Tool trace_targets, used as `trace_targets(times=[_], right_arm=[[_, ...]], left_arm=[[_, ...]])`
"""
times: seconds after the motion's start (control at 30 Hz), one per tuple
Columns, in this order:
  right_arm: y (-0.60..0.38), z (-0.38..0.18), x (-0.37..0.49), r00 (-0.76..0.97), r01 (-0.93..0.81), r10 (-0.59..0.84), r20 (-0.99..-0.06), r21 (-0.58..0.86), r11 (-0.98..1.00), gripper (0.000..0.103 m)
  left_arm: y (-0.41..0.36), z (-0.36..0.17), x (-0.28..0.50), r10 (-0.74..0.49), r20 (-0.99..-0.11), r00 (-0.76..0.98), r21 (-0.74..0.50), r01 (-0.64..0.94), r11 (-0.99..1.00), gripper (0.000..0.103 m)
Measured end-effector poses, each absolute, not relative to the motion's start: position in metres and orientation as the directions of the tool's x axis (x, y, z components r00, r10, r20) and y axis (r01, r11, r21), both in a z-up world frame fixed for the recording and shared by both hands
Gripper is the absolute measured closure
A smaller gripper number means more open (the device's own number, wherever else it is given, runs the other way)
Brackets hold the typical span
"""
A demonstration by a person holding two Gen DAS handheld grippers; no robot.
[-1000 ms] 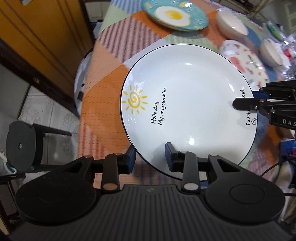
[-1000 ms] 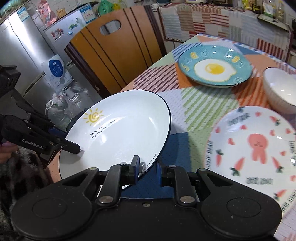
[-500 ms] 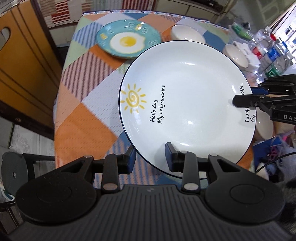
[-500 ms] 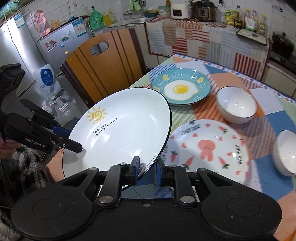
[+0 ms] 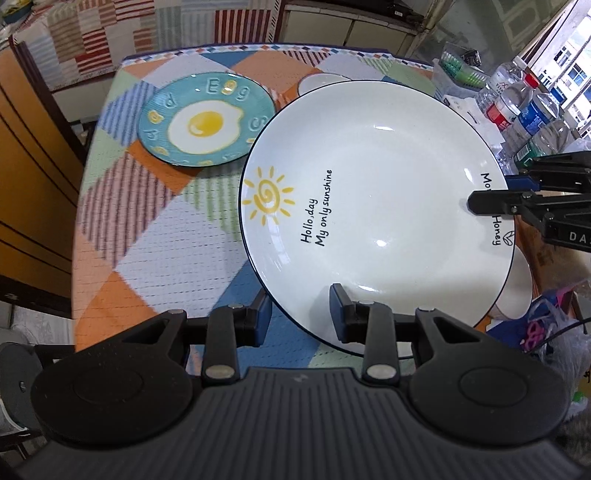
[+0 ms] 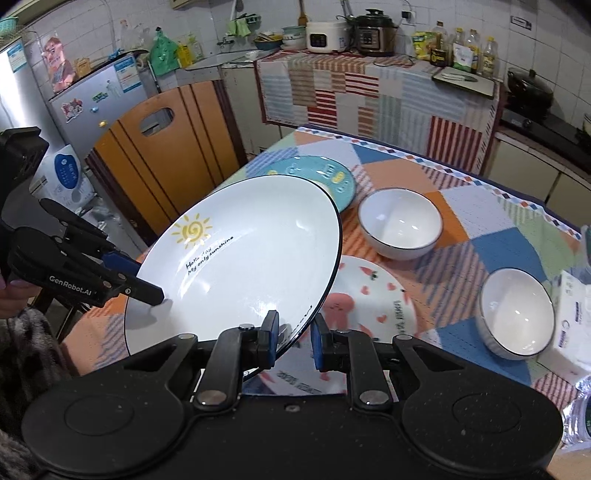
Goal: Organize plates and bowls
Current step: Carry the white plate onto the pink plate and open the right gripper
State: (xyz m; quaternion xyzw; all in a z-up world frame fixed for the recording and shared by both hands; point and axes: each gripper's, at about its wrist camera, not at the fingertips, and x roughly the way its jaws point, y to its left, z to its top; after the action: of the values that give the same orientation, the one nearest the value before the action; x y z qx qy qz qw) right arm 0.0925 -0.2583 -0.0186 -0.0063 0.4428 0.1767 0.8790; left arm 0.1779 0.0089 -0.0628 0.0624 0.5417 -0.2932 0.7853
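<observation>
A large white sun plate (image 5: pixel 376 206) (image 6: pixel 243 266) with a yellow sun and black lettering hangs tilted above the table. My left gripper (image 5: pixel 301 314) is shut on its near rim, one finger under and one over. My right gripper (image 6: pixel 293 341) is shut on the opposite rim and shows at the right edge of the left wrist view. On the checked tablecloth lie a teal fried-egg plate (image 5: pixel 205 120) (image 6: pixel 332 177), a white plate with pink carrots (image 6: pixel 373 299) and two white bowls (image 6: pixel 400 223) (image 6: pixel 517 312). The sun plate hides part of the carrot plate.
An orange wooden chair (image 6: pixel 166 147) stands at the table's left side. Water bottles (image 5: pixel 524 110) and a tissue pack (image 6: pixel 576 314) crowd the right edge. A kitchen counter with cookers (image 6: pixel 351 33) runs behind. A person's hand (image 6: pixel 11 295) holds the left gripper.
Both grippers have lifted the sun plate and carried it further over the table. More of the table, both bowls and the counter have come into view.
</observation>
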Motion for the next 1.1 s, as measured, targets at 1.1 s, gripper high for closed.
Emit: trace_targets(times=[1.1], right_arm=[[-0.307, -0.113, 0.126, 0.476, -0.148, 0.263, -0.839, 0.219, 0.965, 0.081]], left_arm=[[-0.053, -0.136, 0.203, -0.33, -0.932, 0.151, -0.193, 0.563, 0.803, 0.072]])
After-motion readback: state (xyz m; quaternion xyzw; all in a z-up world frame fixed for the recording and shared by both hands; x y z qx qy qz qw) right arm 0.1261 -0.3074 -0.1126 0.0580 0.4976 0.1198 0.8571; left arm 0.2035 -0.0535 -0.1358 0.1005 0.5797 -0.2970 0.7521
